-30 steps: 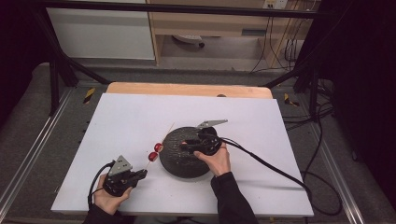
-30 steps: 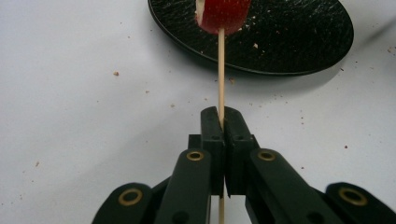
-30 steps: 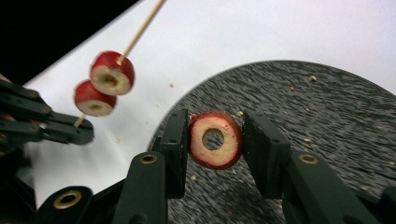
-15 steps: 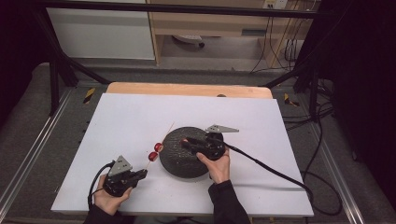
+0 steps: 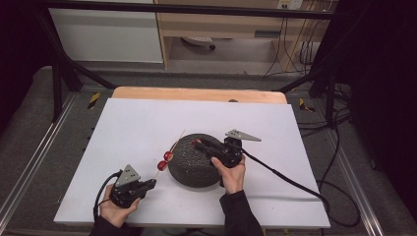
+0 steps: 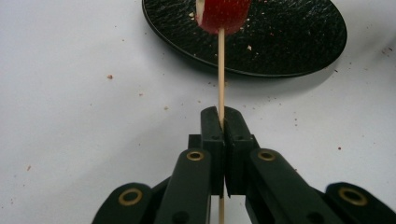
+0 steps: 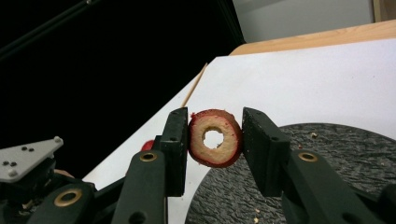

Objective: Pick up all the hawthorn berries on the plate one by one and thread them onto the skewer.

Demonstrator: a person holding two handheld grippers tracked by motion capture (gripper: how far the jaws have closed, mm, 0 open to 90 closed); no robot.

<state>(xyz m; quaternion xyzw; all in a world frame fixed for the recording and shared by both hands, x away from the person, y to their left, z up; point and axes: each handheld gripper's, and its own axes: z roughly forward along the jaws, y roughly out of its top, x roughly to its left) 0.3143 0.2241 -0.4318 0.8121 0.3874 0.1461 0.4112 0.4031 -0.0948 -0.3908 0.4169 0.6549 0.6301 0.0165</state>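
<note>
My left gripper (image 5: 151, 183) (image 6: 221, 117) is low at the table's front left, shut on the lower end of a thin wooden skewer (image 5: 173, 145) (image 6: 220, 70). The skewer slants up and away, with two red fruit pieces (image 5: 164, 160) threaded on it; one piece (image 6: 223, 13) hangs over the plate's near rim. My right gripper (image 5: 197, 143) (image 7: 215, 127) hovers above the black plate (image 5: 194, 169) (image 7: 336, 158), shut on a red-skinned ring slice (image 5: 196, 143) (image 7: 215, 138) with a pale face and a round hole. The skewer's tip (image 7: 194, 87) shows behind the ring.
The white tabletop (image 5: 137, 123) has crumbs scattered near the plate. A wooden strip (image 5: 196, 94) runs along its far edge. The right gripper's cable (image 5: 280, 173) trails across the table to the right. Metal frame rails stand on both sides.
The right gripper has turned and shifted a little left over the plate, keeping hold of the ring slice. The left gripper and skewer have hardly moved.
</note>
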